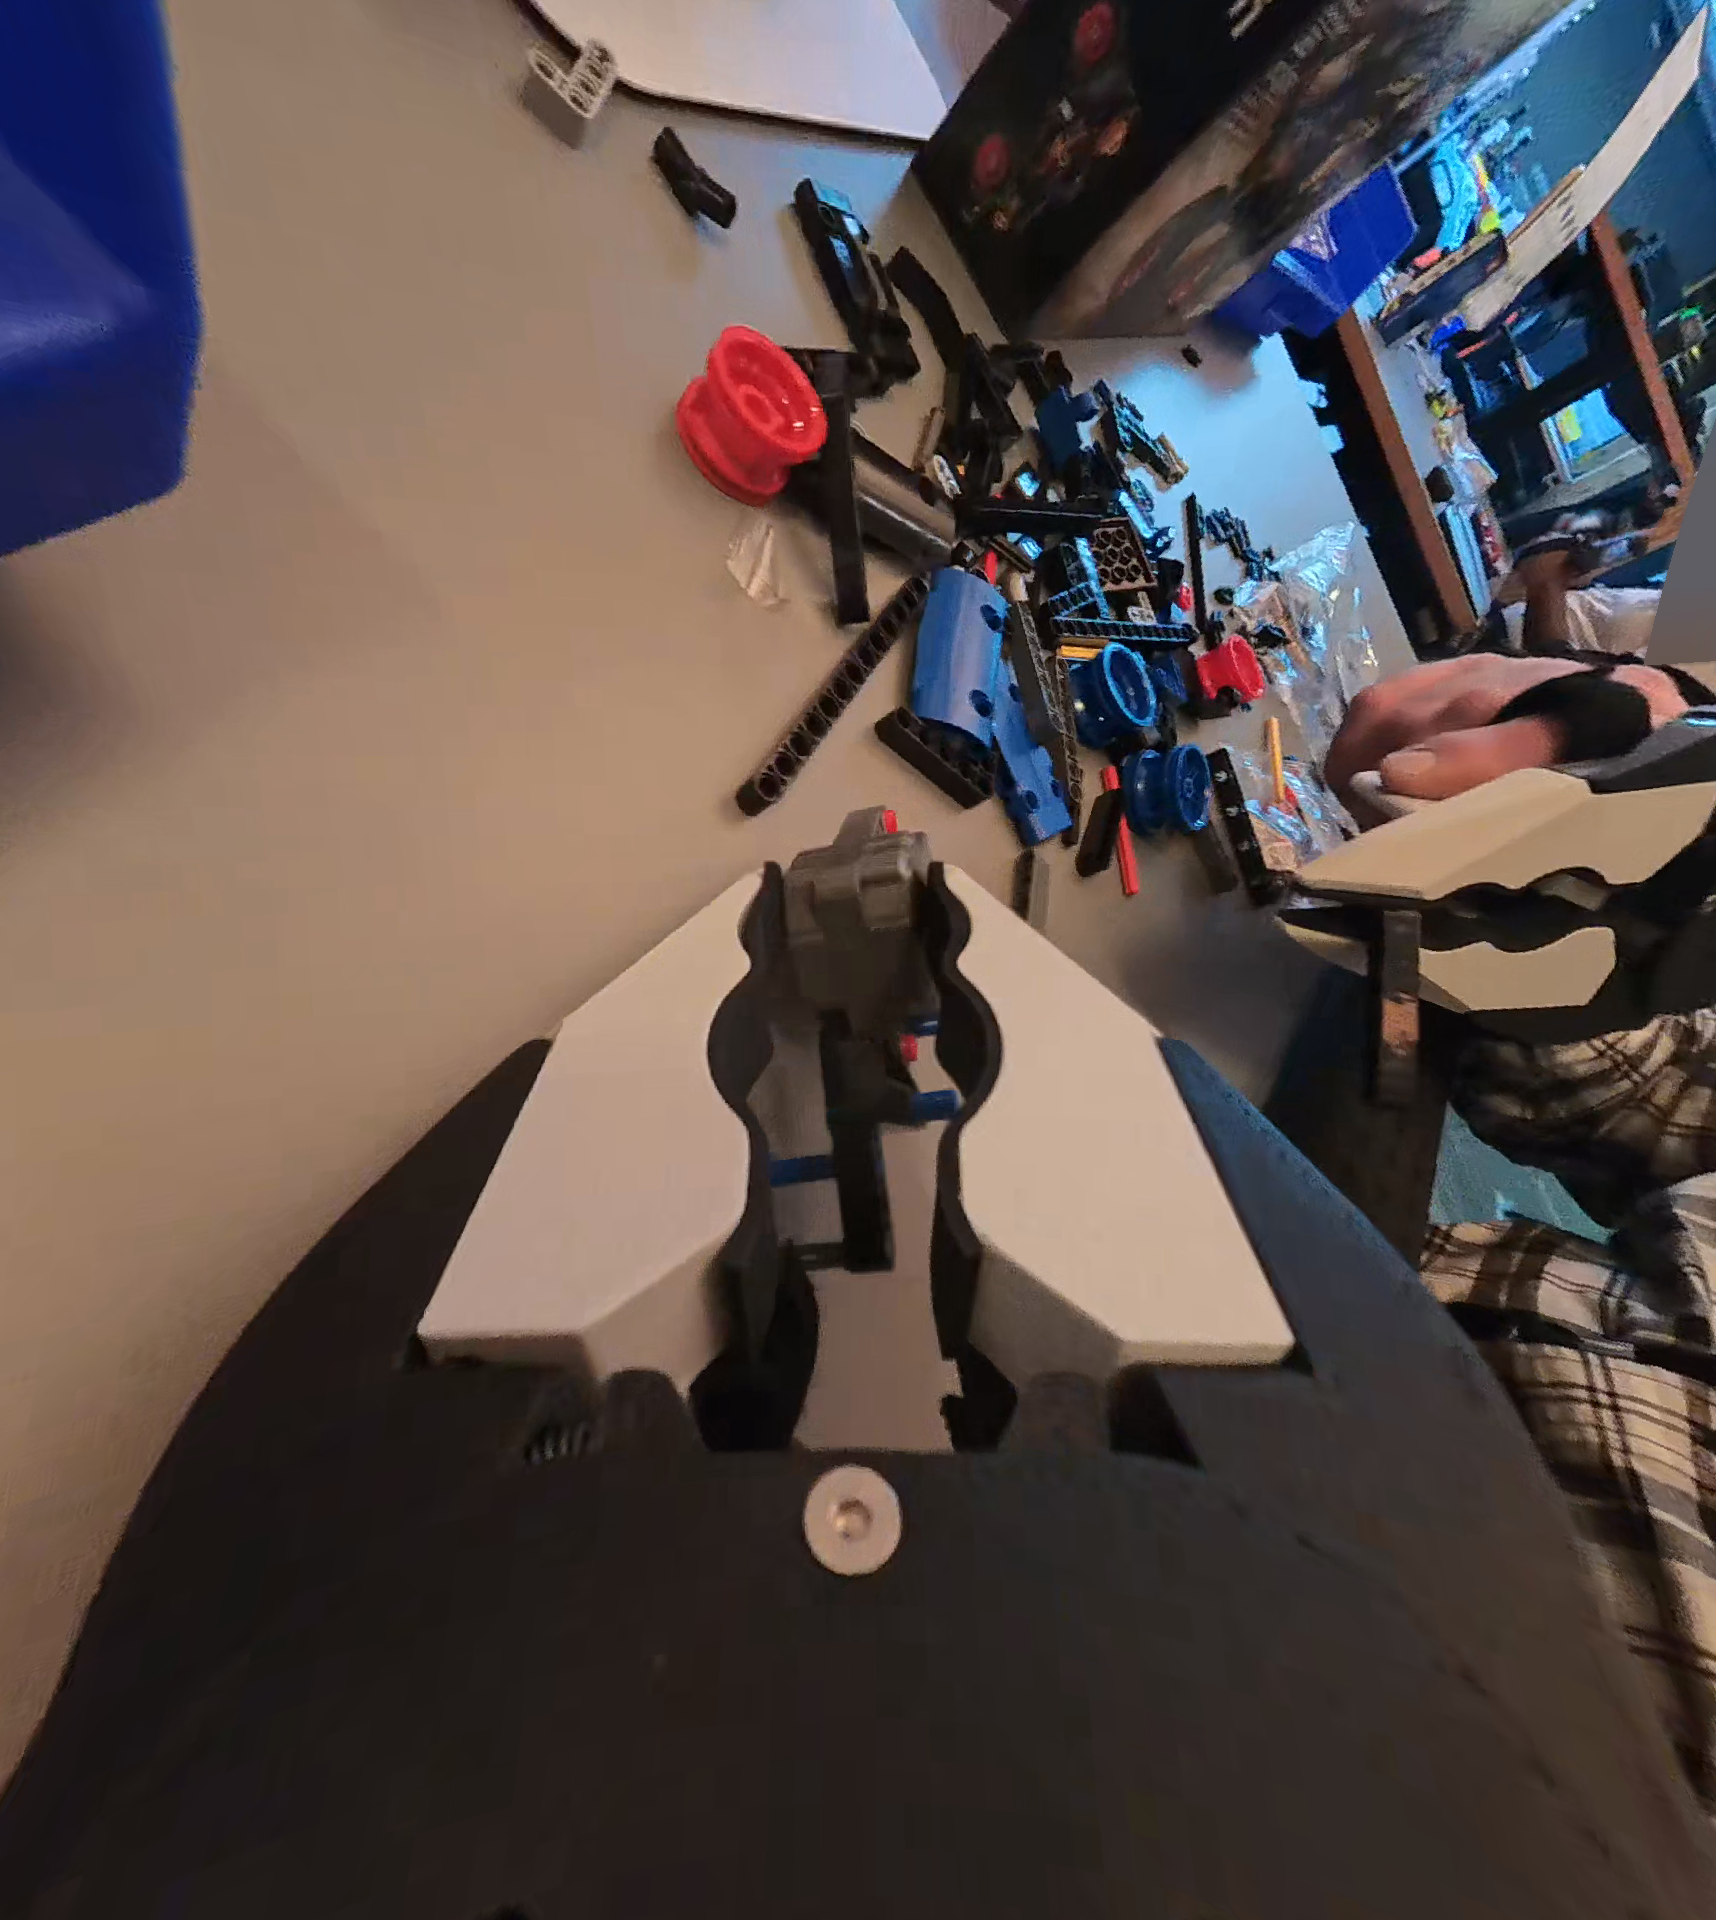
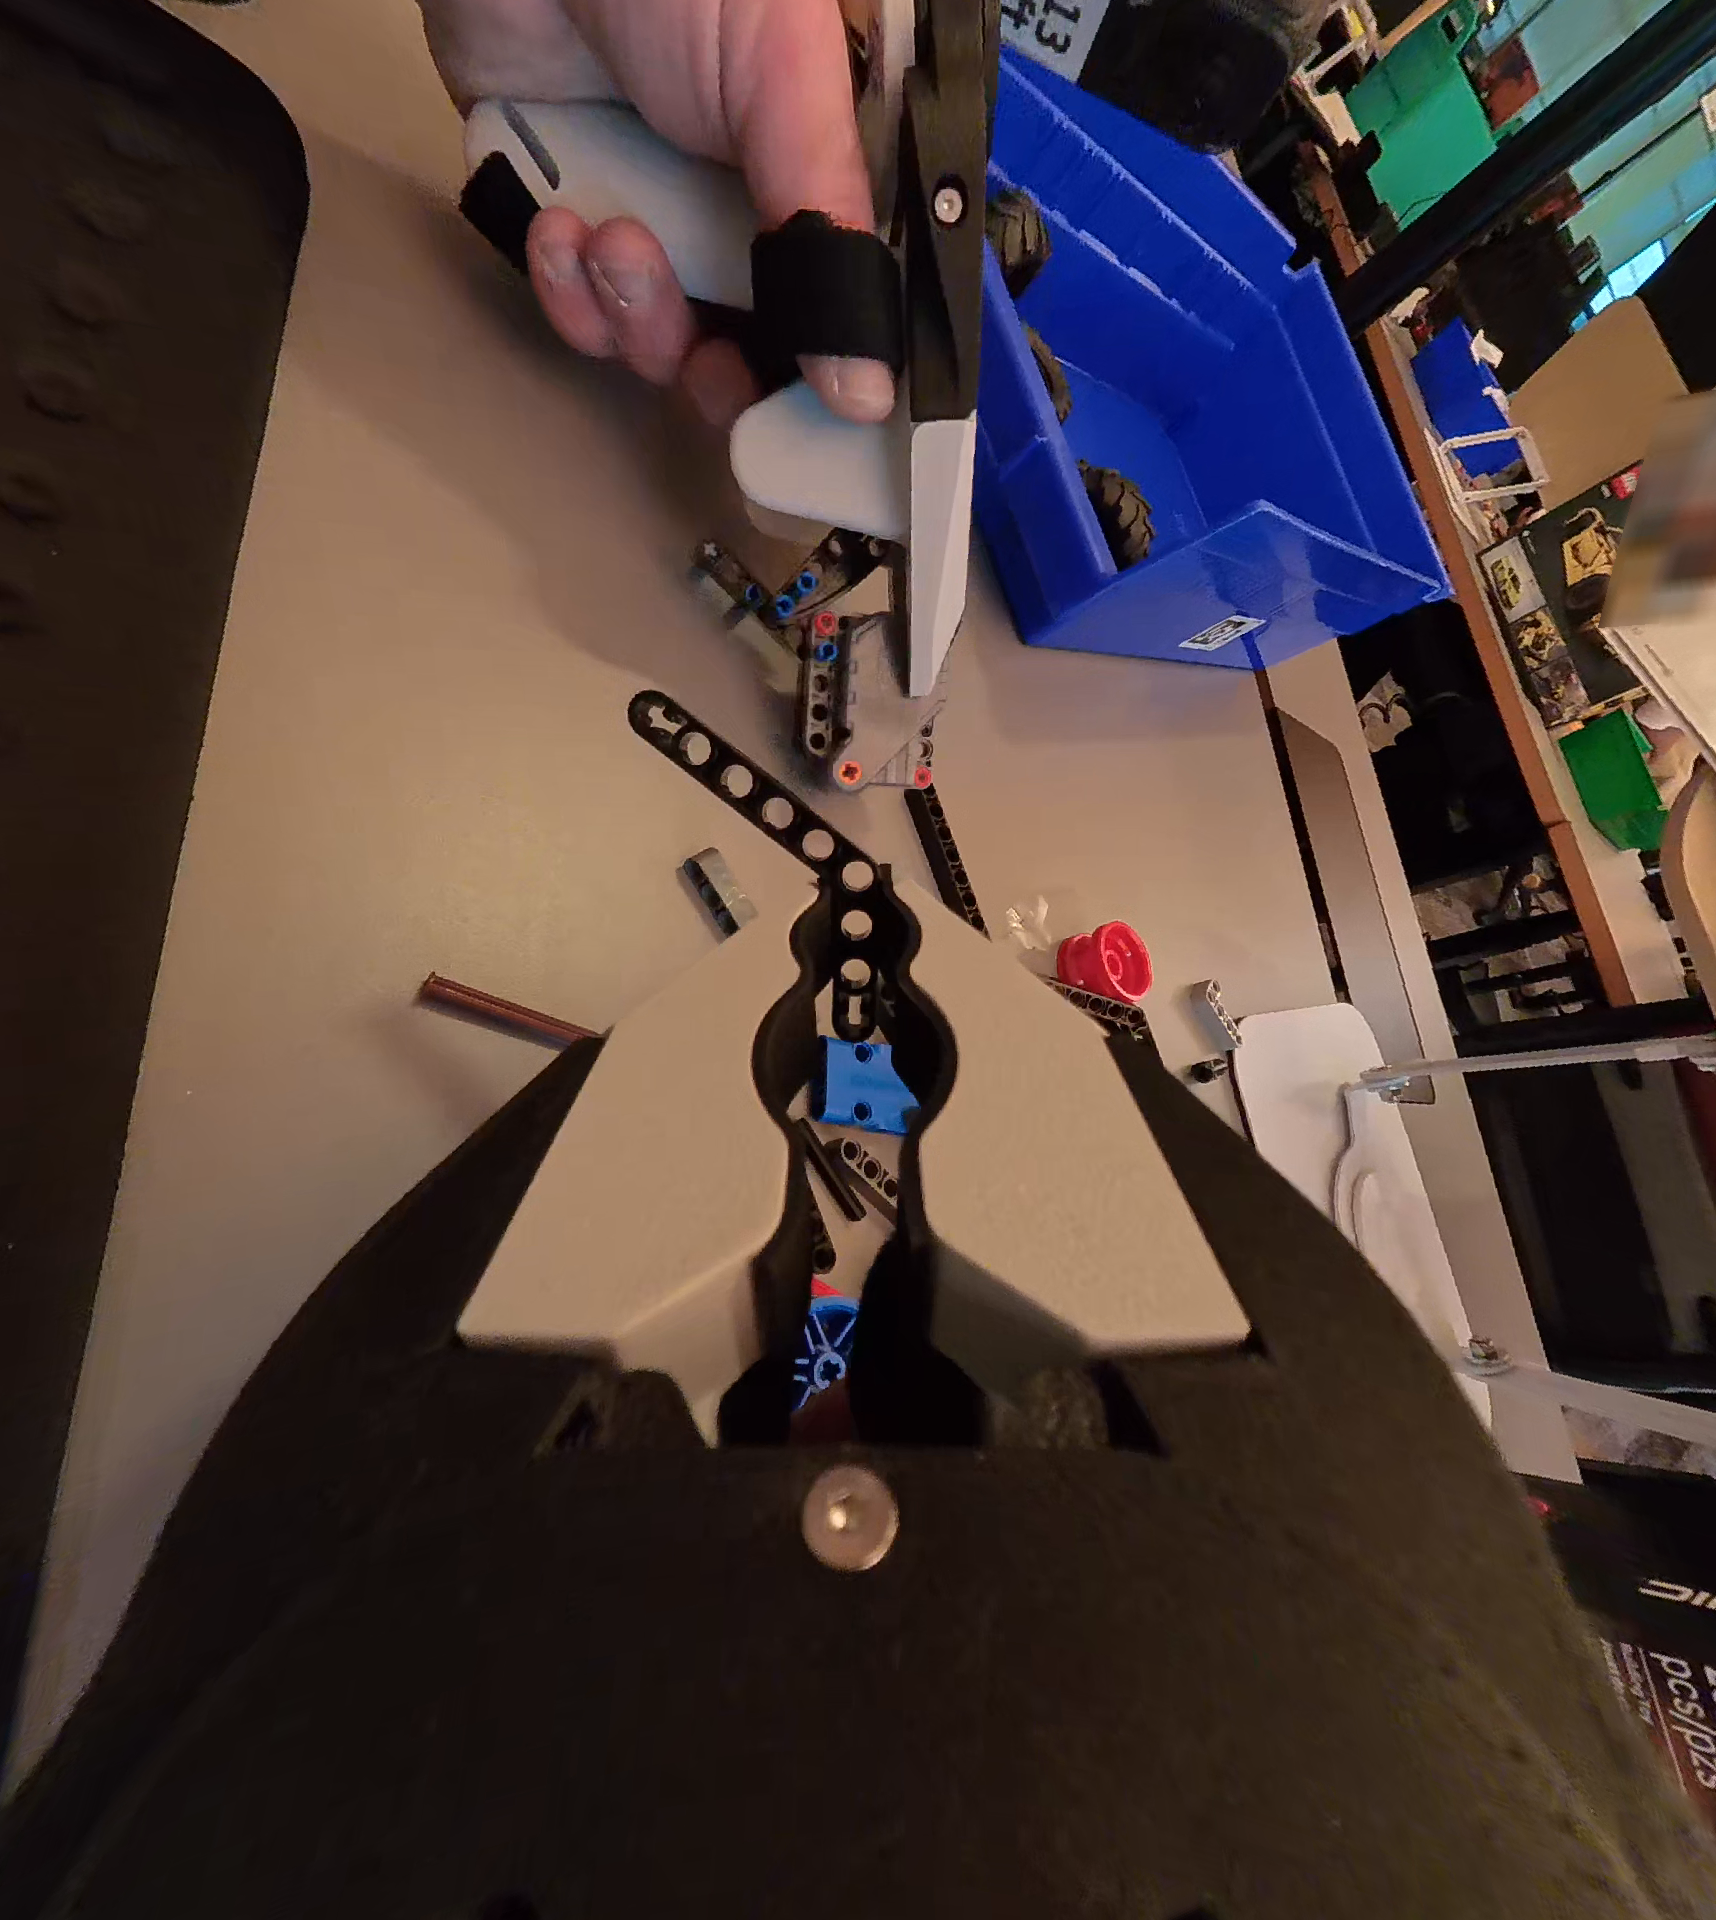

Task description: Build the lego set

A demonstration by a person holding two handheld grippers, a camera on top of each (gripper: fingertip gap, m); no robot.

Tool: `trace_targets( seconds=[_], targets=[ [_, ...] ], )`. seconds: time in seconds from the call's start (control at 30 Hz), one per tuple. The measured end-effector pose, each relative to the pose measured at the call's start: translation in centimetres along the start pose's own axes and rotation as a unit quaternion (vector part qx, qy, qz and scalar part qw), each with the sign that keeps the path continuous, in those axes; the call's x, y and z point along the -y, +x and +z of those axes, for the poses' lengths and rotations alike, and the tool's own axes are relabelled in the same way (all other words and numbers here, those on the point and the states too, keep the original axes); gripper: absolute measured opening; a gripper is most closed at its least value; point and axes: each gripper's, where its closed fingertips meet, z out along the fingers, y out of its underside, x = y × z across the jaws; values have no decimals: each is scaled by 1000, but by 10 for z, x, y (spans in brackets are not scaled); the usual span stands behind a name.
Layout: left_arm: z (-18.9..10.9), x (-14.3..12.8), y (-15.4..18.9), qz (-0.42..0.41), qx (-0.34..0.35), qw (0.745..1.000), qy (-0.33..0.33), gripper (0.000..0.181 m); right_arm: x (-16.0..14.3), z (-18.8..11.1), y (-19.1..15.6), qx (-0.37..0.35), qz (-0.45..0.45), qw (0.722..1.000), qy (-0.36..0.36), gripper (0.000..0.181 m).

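My left gripper [image 1: 859, 883] is shut on a small grey and black lego assembly [image 1: 849, 935] with blue and red pins, held above the table. It also shows in the right wrist view [image 2: 932, 623], held by a hand, with the assembly [image 2: 823, 675] at its tip. My right gripper [image 2: 854, 904] is shut on a black bent beam with holes [image 2: 760, 800] that sticks out forward towards the assembly. In the left wrist view the right gripper [image 1: 1353, 914] is at the right, with the black beam [image 1: 1399, 997] hanging from it.
A pile of loose blue and black parts [image 1: 1072, 623], a red wheel hub [image 1: 752, 416] and a long black beam [image 1: 833, 696] lie on the table. A blue bin [image 2: 1197, 416] holds black tyres. The set's box [image 1: 1197, 135] stands behind. A brown axle [image 2: 506, 1008] lies left. The gap from one gripper's tips to the other's is roughly 11 centimetres.
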Motion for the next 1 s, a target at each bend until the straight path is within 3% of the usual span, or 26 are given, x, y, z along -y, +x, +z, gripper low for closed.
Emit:
trace_targets(
  seconds=[0.1, 0.27, 0.43, 0.57, 0.73, 0.83, 0.93, 1.0],
  targets=[
    [-1, -1, -18, 0, 37, 999, -4, 33, -1, 1, -1, 4, 1, 1000, -2, 4],
    [-7, 2, -18, 8, 36, 999, 15, 42, -3, 1, 0, 6, 11, 1000, -3, 4],
    [-36, 12, -15, 77, 97, 991, 56, 52, -3, 2, 1, 17, 46, 999, 1, 4],
    [-52, 9, 26, 197, 119, 969, 87, 48, 2, 7, 5, 48, 103, 994, 1, 4],
    [-39, -26, 81, 363, 111, 922, 76, 42, 15, 18, -1, 121, 167, 979, -3, 4],
    [-27, -40, 94, 416, 127, 898, 69, 39, 22, 24, -2, 156, 183, 971, -5, 5],
    [-23, -37, 89, 463, 191, 862, 72, 14, 28, 28, -3, 177, 193, 965, -3, 5],
    [-23, -33, 96, 464, 183, 861, 100, 14, 28, 30, -4, 180, 189, 965, -9, 5]
  ],
)
